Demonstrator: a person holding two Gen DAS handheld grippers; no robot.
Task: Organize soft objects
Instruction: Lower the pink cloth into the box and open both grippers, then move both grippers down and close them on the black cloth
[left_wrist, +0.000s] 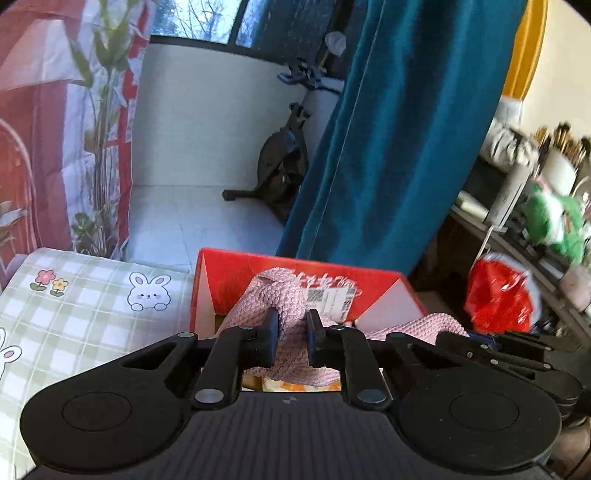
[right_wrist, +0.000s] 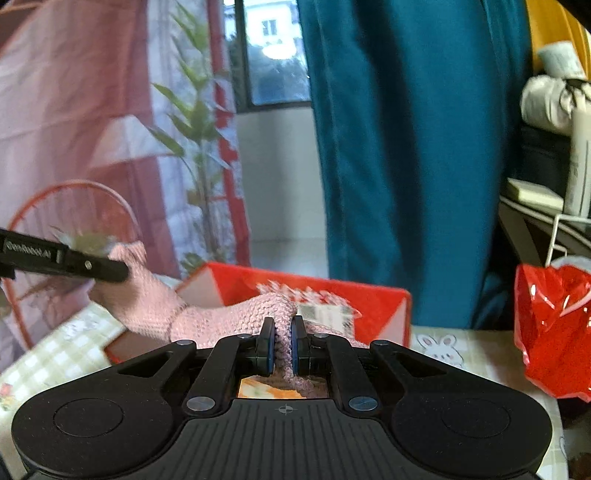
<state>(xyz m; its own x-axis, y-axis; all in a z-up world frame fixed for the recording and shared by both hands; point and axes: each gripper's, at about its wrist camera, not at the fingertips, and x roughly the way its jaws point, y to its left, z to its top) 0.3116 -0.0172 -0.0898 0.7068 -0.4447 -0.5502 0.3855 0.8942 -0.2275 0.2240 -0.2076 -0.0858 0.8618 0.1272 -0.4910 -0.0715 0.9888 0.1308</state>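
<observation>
Pink knit fills the gap in both of our grippers. It is a chunky, ribbed cloth, pale rose, soft and bunched where we pinch it. In the left wrist view, our left gripper clamps a thick fold of it, the pads pressed into the yarn, the jaws narrow; no earlier picture shows how they got there. The cloth rises in a hump just past the fingertips and trails off to the right, where our right gripper shows as dark linkage touching its far edge.

In the right wrist view, our right gripper is squeezed nearly shut on a thin rope-like ridge of the same cloth. From there the knit stretches left in a taut band up to our left gripper, which shows as a dark bar gripping the other end. So the cloth hangs between the two hands, above and in front of a red box.

The box stands open on a table covered in green-and-white check with cartoon rabbits. A white label shows on its inner wall. To the right sits a crinkled red bag. Behind hangs a teal curtain, and beyond it an exercise bike stands on pale tiles by the window.
</observation>
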